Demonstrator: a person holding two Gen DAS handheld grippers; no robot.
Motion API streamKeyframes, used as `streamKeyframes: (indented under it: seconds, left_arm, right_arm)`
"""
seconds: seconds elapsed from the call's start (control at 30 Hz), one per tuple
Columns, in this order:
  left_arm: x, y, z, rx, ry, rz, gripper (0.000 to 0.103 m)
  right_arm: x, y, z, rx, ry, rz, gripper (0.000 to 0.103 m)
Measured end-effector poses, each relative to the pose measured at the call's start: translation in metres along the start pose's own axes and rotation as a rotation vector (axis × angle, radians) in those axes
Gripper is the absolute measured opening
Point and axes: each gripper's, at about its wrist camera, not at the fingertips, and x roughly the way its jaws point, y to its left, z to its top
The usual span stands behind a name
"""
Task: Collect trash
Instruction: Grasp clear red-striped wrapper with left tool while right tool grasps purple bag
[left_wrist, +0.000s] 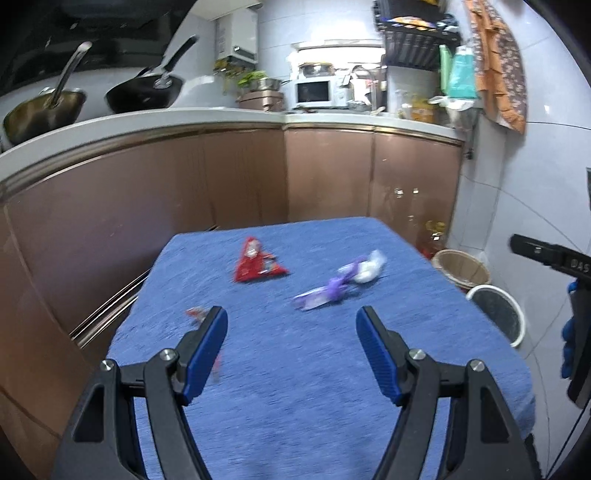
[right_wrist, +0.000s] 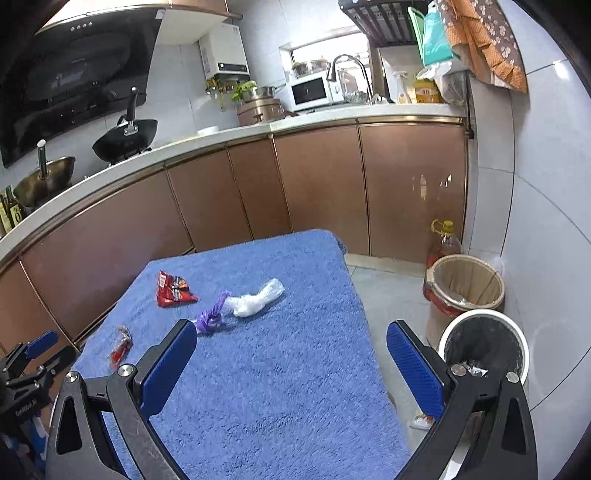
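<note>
Both the left gripper (left_wrist: 291, 321) and right gripper (right_wrist: 291, 338) hung open, empty. Ahead of them lay a red wrapper (left_wrist: 258, 262), purple wrapper (right_wrist: 212, 319) and clear bag (right_wrist: 255, 299).

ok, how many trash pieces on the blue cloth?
4: red packet far left, small red wrapper near left edge, purple wrapper mid, clear plastic bag just right of it. The grippers may hide more.

Two red wrappers (right_wrist: 173, 290) (right_wrist: 120, 347), one purple wrapper (right_wrist: 211, 319), one white plastic bag (right_wrist: 255, 298). Two bins (right_wrist: 465, 284) (right_wrist: 484, 350). Two pans (right_wrist: 125, 138) (right_wrist: 44, 182).
</note>
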Motion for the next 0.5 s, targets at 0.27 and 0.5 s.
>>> streamKeyframes:
  seconds: [0.27, 0.5]
  left_arm:
    - [0.02, 0.062, -0.018, -0.118, 0.071, 0.06, 0.071]
    - [0.042, 0.081, -0.025, -0.147, 0.11, 0.056, 0.071]
  right_arm:
    - [0.022, 0.001, -0.007, -0.005, 0.056, 0.012, 0.103]
    - [0.041, 0.01, -0.009, -0.031, 0.105, 0.063, 0.103]
